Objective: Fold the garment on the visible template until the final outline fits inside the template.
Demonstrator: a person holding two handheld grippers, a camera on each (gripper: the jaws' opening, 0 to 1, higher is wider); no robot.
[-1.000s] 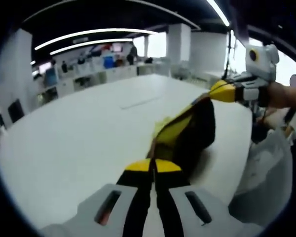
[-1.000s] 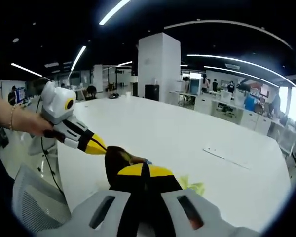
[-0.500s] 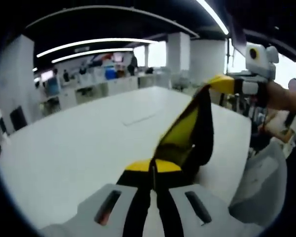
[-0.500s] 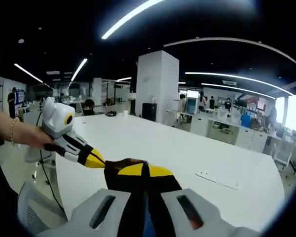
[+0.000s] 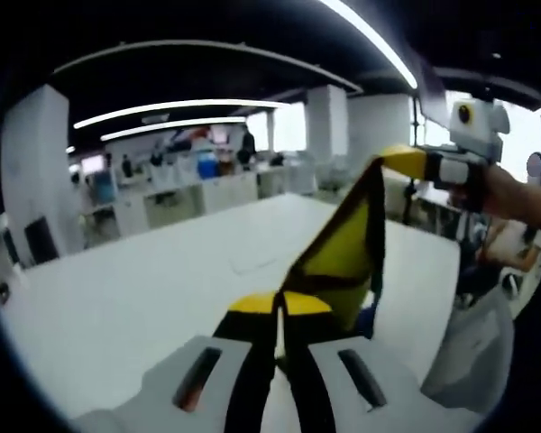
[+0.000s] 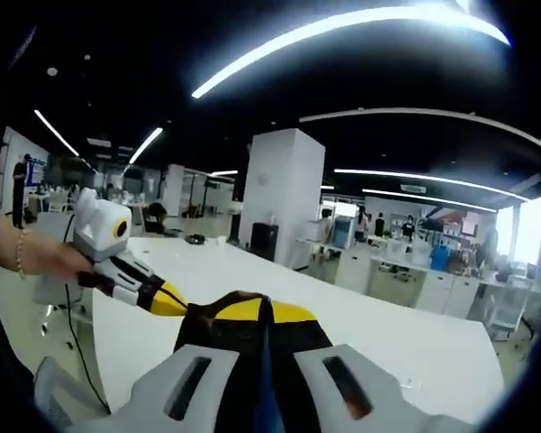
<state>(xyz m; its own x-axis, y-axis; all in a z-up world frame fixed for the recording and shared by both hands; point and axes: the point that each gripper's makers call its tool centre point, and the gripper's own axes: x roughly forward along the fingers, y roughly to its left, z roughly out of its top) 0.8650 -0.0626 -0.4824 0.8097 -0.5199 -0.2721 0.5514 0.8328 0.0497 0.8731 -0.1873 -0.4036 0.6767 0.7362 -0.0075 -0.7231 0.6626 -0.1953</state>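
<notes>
A yellow and black garment (image 5: 343,253) hangs stretched in the air above the white table (image 5: 144,298). In the left gripper view my left gripper (image 5: 278,303) is shut on its near end. My right gripper (image 5: 402,161), held by a hand (image 5: 500,191), is shut on the far, higher end. Seen from the right gripper view, my right gripper (image 6: 258,311) is shut on a black fold of the garment (image 6: 198,317), and the left gripper (image 6: 173,304) pinches the same cloth just to the left. A faint thin mark (image 5: 252,265) lies on the table.
A grey mesh chair (image 5: 473,347) stands at the table's near edge, and its back (image 6: 59,397) sits low on the left in the right gripper view. A white pillar (image 6: 279,194) and desks with people stand beyond the table's far side.
Both grippers have risen with the garment, which now hangs off the table and shows more yellow. Both views have tilted upward, with more ceiling in them.
</notes>
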